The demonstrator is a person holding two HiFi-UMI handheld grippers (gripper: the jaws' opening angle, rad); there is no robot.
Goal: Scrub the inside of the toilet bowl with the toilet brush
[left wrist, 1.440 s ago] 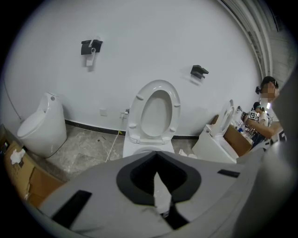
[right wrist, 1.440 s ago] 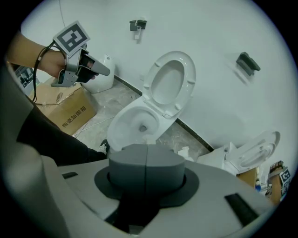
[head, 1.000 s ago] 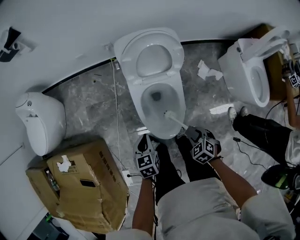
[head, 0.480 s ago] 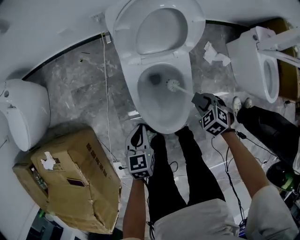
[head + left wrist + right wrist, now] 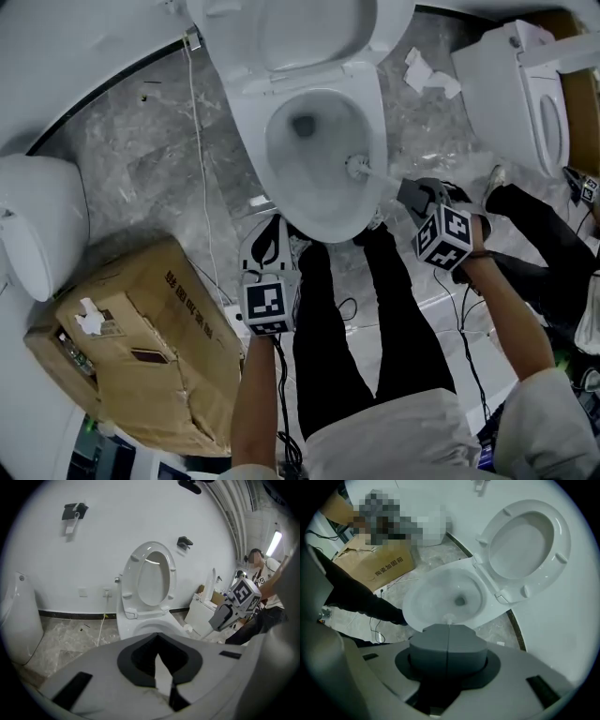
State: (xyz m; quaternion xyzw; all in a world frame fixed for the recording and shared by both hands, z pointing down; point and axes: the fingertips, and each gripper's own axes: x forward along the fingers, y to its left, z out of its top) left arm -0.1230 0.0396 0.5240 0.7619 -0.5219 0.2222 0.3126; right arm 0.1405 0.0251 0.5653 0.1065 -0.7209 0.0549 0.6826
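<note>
Right claw: your right claw point(image 5: 410, 190) is clamped on the handle of the toilet brush point(image 5: 373, 173). In the right gripper view its pads point(image 5: 431, 641) meet along a thin seam, and only the brush's pale head point(image 5: 449, 618) shows, just past the tips.
Left claw: your left claw point(image 5: 268, 234) carries nothing. Its jaws look drawn together at the tips with nothing between them. It hangs just short of the bowl's near edge, touching nothing I can see.
Brush: it runs straight out ahead of the right claw, over the rim. Its head is down inside the toilet bowl point(image 5: 255, 155), on the wall nearest that claw. I cannot tell whether the bristles press on the porcelain or sit just off it.
Bowl: it lies ahead of and below the right claw. The drain point(image 5: 302, 124) is farther from the claw than the brush head, and the raised seat and lid point(image 5: 309, 28) are beyond that.
Step in hand: you are scrubbing, by my reading. The brush is already in the bowl, working the claw-side wall.
Next move: it calls for sweeping the head around the inner wall and down toward the drain. Keep the squeeze on that thin handle so it cannot twist, and keep the handle off the rim. The left claw has no part in this and should stay clear.
</note>
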